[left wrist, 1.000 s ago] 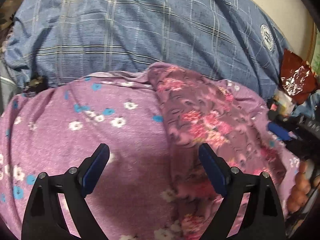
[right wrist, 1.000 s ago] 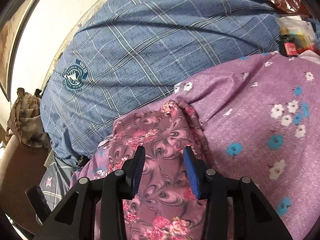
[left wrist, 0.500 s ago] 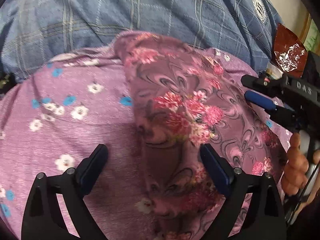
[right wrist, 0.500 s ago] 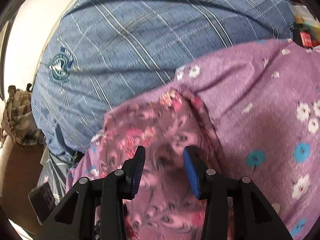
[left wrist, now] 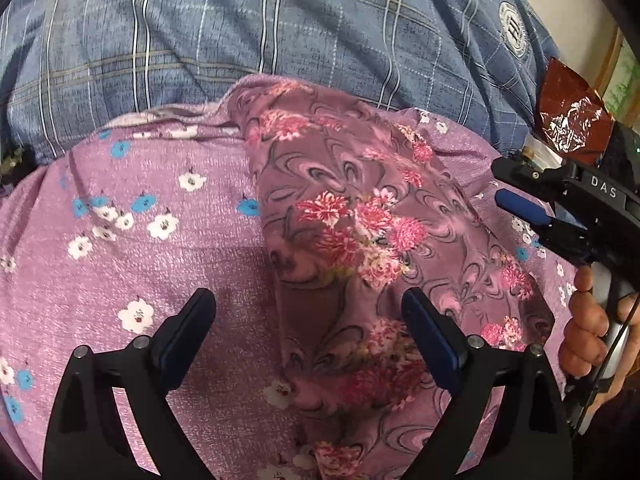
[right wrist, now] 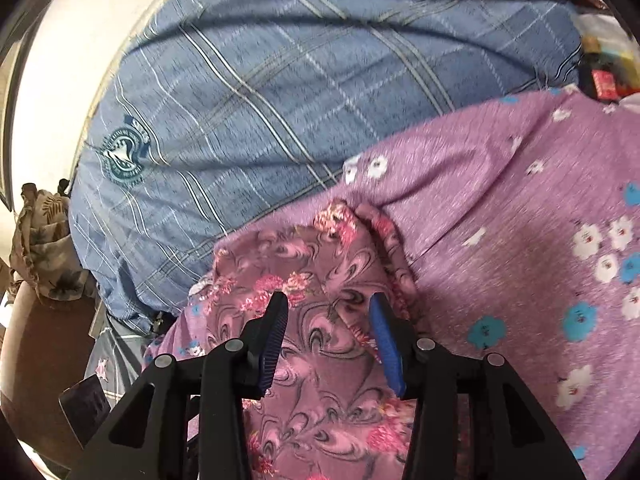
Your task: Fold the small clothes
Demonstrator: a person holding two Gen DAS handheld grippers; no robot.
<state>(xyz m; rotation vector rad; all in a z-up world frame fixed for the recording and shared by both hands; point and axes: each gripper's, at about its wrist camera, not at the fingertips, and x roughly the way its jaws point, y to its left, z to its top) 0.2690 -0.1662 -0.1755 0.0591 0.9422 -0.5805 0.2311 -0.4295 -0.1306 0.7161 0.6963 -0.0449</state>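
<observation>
A blue checked sheet (left wrist: 280, 32) with round crests covers the bed and fills the far part of both views. On it lies a purple cloth (left wrist: 140, 240) printed with white and blue flowers, spread across the near half of the sheet. On top of that cloth, along its right part in the left wrist view, lies the small garment (left wrist: 360, 232), mauve with swirls and pink flower bunches, its far end bunched into a ridge near the purple cloth's far edge. The left gripper (left wrist: 308, 320) hangs over the garment's left edge with its fingers wide apart, holding nothing. The right gripper (right wrist: 328, 320) is over the garment too, its blue-padded fingers apart with cloth showing between them, not clamped. At the sheet's right edge sits a crinkled dark red wrapper (left wrist: 568, 112).
</observation>
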